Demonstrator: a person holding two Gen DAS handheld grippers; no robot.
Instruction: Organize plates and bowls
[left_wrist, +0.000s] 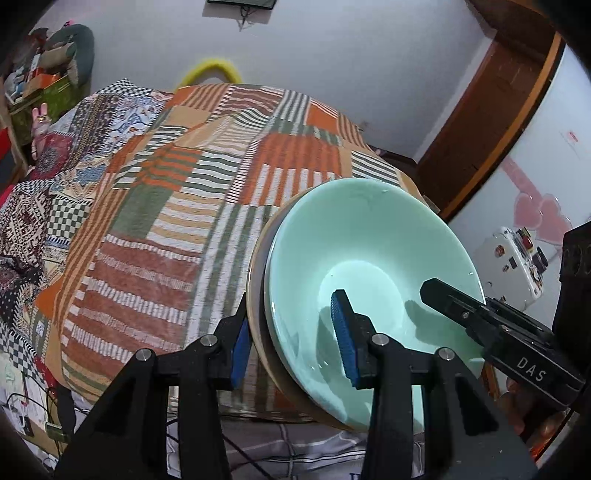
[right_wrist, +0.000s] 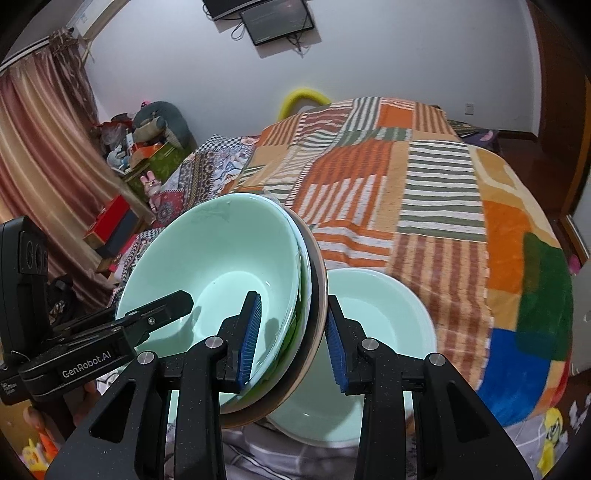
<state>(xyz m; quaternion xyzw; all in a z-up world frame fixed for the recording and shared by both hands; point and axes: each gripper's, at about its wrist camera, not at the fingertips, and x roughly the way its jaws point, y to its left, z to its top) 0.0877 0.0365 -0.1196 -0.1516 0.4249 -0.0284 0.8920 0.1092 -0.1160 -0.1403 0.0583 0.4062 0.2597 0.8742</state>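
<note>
**Two-gripper carry of tilted stack: slip risk**

Left gripper (left_wrist: 293, 350) pinches the near rim of the stack (left_wrist: 369, 266): mint bowl nested in a brown-rimmed dish. Right gripper (right_wrist: 293, 341) pinches the opposite rim. Stack is airborne and steeply tilted over the bed (right_wrist: 424, 192), above a second bowl (right_wrist: 388, 314). Risk: rim-only grips; uneven hand motion could slide the inner bowl out.
</note>
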